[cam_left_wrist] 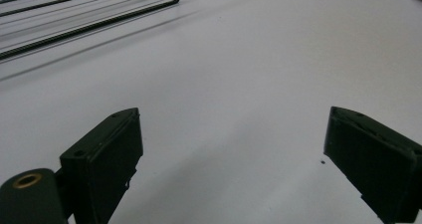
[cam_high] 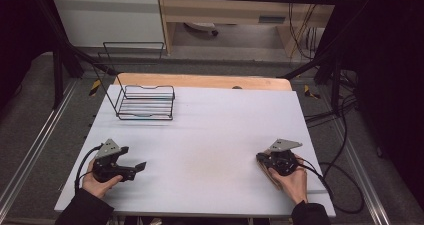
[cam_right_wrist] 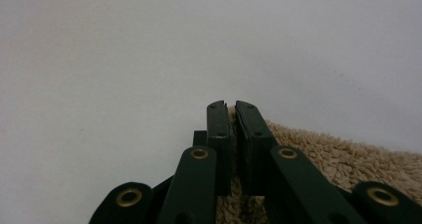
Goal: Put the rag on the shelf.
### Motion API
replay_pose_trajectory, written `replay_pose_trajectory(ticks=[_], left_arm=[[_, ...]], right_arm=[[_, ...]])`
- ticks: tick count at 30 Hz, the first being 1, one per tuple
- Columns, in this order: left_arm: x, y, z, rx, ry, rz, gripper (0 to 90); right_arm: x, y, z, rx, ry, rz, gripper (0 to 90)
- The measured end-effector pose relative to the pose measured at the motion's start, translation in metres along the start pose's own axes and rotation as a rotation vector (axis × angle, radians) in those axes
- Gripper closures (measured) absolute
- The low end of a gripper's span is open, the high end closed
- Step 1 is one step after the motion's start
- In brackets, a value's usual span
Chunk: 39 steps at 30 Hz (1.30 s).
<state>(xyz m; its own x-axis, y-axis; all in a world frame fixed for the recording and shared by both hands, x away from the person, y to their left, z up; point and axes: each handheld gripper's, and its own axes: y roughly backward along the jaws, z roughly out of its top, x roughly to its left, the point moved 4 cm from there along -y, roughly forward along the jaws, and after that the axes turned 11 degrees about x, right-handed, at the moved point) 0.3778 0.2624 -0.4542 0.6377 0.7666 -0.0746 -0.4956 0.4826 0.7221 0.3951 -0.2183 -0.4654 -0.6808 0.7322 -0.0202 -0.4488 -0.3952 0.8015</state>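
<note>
A beige terry towel (cam_right_wrist: 343, 154) lies on the white table (cam_high: 210, 125) at the near right, mostly under a person's right hand (cam_high: 292, 182). My right gripper (cam_right_wrist: 232, 108) is shut on the towel's edge, and a thin strip of pile shows between the two pads. From above, the right gripper (cam_high: 261, 158) points left, with the towel (cam_high: 268, 175) peeking out beneath it. My left gripper (cam_high: 139, 167) rests at the near left in the other hand. In the left gripper view its jaws stand wide open (cam_left_wrist: 234, 129) over bare table, with nothing between them.
A black wire rack (cam_high: 146, 103) stands at the far left of the table, and its corner (cam_left_wrist: 74, 15) shows ahead of the left gripper. A wooden board edge (cam_high: 200, 80) runs behind the table. Cables (cam_high: 345, 185) trail off the right side.
</note>
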Motion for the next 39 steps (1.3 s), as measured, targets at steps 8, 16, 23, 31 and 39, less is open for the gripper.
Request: replay_pose_trajectory(ticks=[8, 16, 23, 31, 39], left_arm=[[0.001, 0.0, 0.0, 0.001, 0.0, 0.002, 8.0], [0.001, -0.001, -0.001, 0.01, -0.004, 0.005, 8.0], [0.001, 0.0, -0.001, 0.011, -0.003, 0.006, 7.9], [0.001, 0.0, -0.001, 0.005, 0.003, 0.006, 7.8], [0.002, 0.001, -0.001, 0.006, 0.004, 0.006, 7.8]], right_arm=[[0.019, -0.004, 0.022, -0.041, 0.038, 0.049, 85.8], [0.031, -0.011, 0.037, -0.053, 0.054, 0.066, 85.9], [0.047, -0.019, 0.053, -0.069, 0.082, 0.105, 86.0], [0.074, -0.035, 0.073, -0.07, 0.136, 0.148, 86.0], [0.098, -0.051, 0.089, -0.079, 0.173, 0.185, 86.0]])
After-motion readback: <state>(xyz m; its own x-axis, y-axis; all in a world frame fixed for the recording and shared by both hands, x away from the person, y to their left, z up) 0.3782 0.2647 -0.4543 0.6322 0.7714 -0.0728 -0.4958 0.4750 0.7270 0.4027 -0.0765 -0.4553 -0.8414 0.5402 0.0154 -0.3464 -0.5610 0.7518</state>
